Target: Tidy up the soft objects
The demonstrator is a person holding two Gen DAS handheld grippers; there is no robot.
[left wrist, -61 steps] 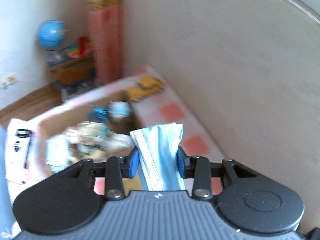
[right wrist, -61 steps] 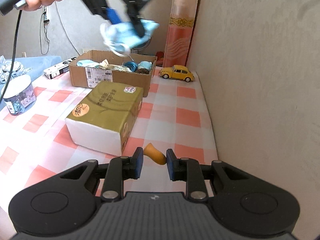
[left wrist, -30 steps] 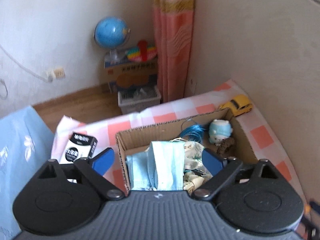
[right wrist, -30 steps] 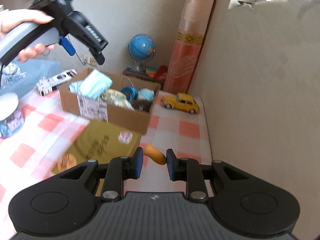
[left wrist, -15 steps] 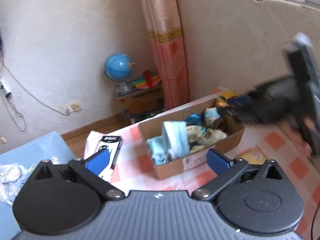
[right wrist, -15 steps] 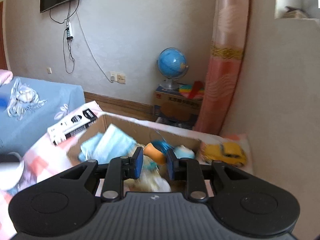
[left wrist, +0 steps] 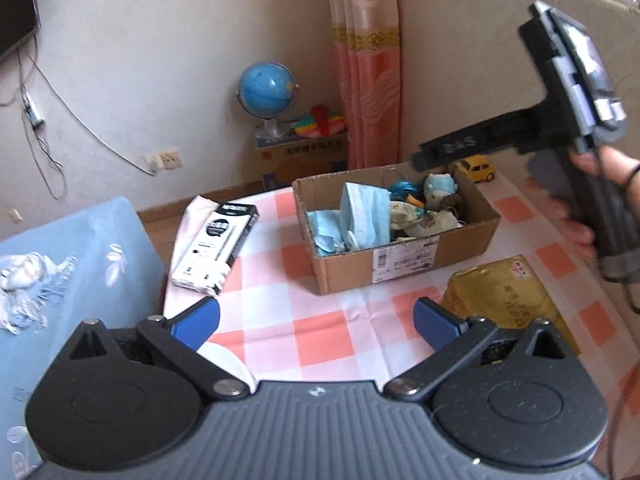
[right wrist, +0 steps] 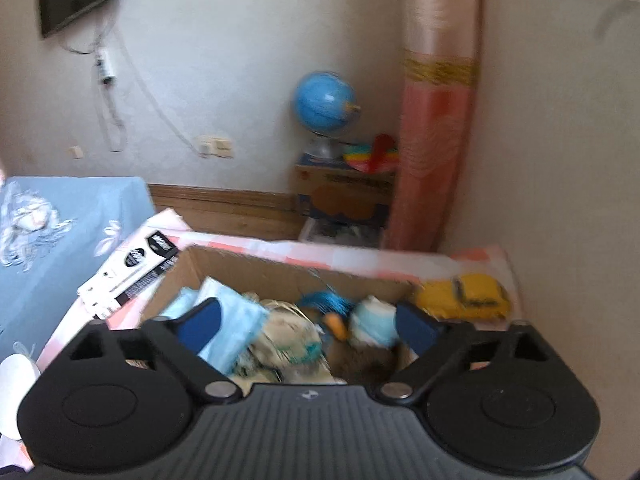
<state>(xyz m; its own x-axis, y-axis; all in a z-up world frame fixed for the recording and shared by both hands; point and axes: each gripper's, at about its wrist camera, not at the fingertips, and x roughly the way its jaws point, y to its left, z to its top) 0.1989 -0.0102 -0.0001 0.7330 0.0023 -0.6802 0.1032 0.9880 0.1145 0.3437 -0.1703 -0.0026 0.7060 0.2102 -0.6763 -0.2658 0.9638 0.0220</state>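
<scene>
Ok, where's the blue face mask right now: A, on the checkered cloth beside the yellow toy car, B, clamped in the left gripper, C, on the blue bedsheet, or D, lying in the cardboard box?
D: the blue face mask lies in the cardboard box, and the left gripper is open and holds nothing.

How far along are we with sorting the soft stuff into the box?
Done: the masks and the orange piece lie in the box among other soft bits. In hand: nothing; the left gripper and right gripper are both open, the right over the box. Left: the tissue pack sits on the table, if it counts.
</scene>
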